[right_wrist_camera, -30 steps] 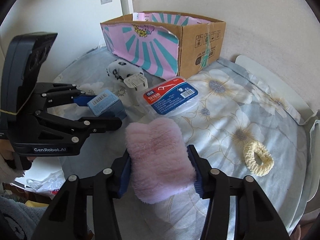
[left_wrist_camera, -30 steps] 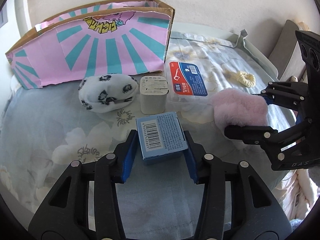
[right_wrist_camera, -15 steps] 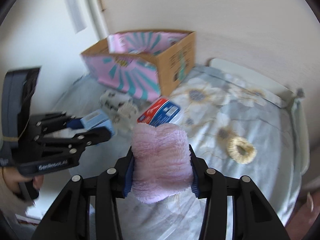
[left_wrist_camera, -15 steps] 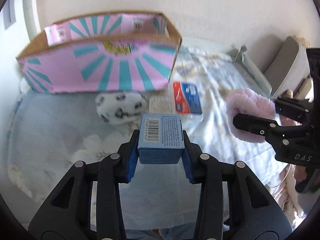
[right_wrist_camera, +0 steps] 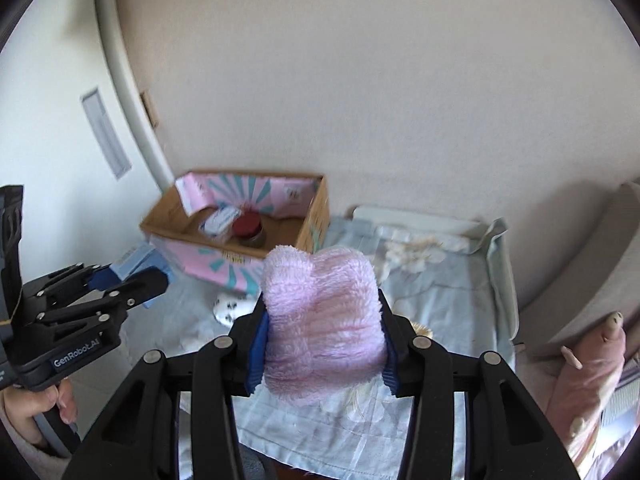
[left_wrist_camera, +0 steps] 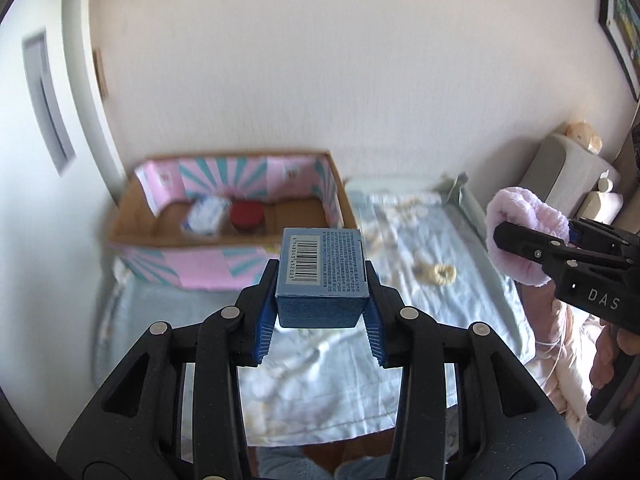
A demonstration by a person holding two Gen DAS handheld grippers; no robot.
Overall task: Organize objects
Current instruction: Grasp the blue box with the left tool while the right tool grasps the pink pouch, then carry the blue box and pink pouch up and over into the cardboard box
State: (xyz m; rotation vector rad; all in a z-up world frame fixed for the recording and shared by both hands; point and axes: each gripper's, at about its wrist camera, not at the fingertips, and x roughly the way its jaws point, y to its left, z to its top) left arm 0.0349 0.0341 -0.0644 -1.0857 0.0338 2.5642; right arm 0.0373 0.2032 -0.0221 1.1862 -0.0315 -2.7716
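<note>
My left gripper (left_wrist_camera: 320, 312) is shut on a small blue box (left_wrist_camera: 322, 268) with a barcode and holds it high above the table. It also shows at the left of the right wrist view (right_wrist_camera: 132, 280). My right gripper (right_wrist_camera: 324, 344) is shut on a fluffy pink cloth (right_wrist_camera: 322, 320), also lifted. The cloth shows at the right of the left wrist view (left_wrist_camera: 520, 236). The pink and teal cardboard box (left_wrist_camera: 224, 268) stands open at the far left of the table, in both views (right_wrist_camera: 200, 258). It holds a red-lidded jar (left_wrist_camera: 247, 216) and a white packet (left_wrist_camera: 206, 218).
A cream hair scrunchie (left_wrist_camera: 438, 274) lies on the floral cloth (left_wrist_camera: 320, 380) covering the table. A white sock with black prints (right_wrist_camera: 230, 306) lies below the box front. A wall is close behind. Cushions and pink bedding (right_wrist_camera: 592, 368) lie at the right.
Both grippers have risen from the table with the blue box and the pink cloth in them. The views now look down into the open cardboard box from higher up.
</note>
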